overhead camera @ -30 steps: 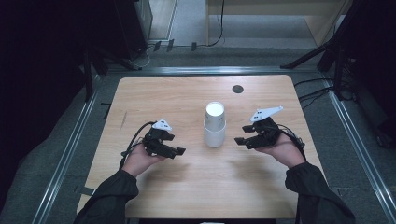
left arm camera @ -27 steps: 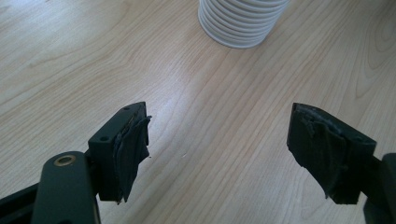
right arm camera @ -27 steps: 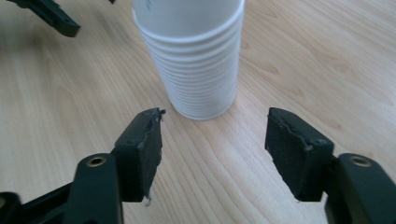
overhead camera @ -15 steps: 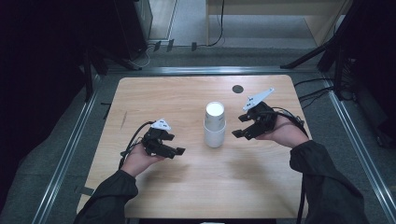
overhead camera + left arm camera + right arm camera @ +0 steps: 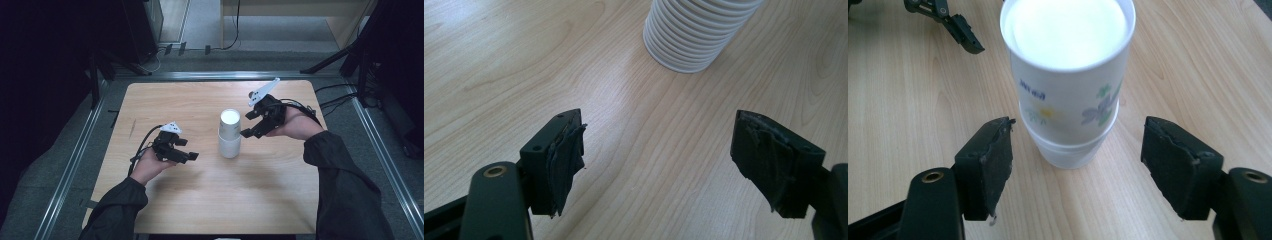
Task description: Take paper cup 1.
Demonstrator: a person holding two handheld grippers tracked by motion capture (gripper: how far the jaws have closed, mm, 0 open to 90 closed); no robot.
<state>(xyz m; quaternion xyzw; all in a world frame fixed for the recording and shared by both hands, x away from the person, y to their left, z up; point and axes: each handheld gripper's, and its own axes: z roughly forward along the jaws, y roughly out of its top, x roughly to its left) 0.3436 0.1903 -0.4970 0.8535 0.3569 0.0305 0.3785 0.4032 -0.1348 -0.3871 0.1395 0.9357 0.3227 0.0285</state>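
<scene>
**Both grippers open, cup stack upright between them**

Right gripper (image 5: 250, 125): jaws apart, nothing between the pads; they have just been opening. It is held above the table, tilted down toward the stack of paper cups (image 5: 229, 133), just to the stack's right and close to its upper part without touching. In the right gripper view the stack (image 5: 1068, 80) stands ahead of the gap between the jaws, beyond their tips; the top cup carries a flower print and blue lettering, its mouth facing up.

Left gripper (image 5: 189, 156): jaws parted at a moderate width, empty. In the left gripper view bare wood lies between the pads, and the ribbed white base of the stack (image 5: 694, 35) stands farther ahead, apart from them.

Stack stands upright near the middle of the wooden table (image 5: 200, 210), between the two grippers, nearer the right one. A small dark round mark (image 5: 252, 94) sits on the table behind the stack.
</scene>
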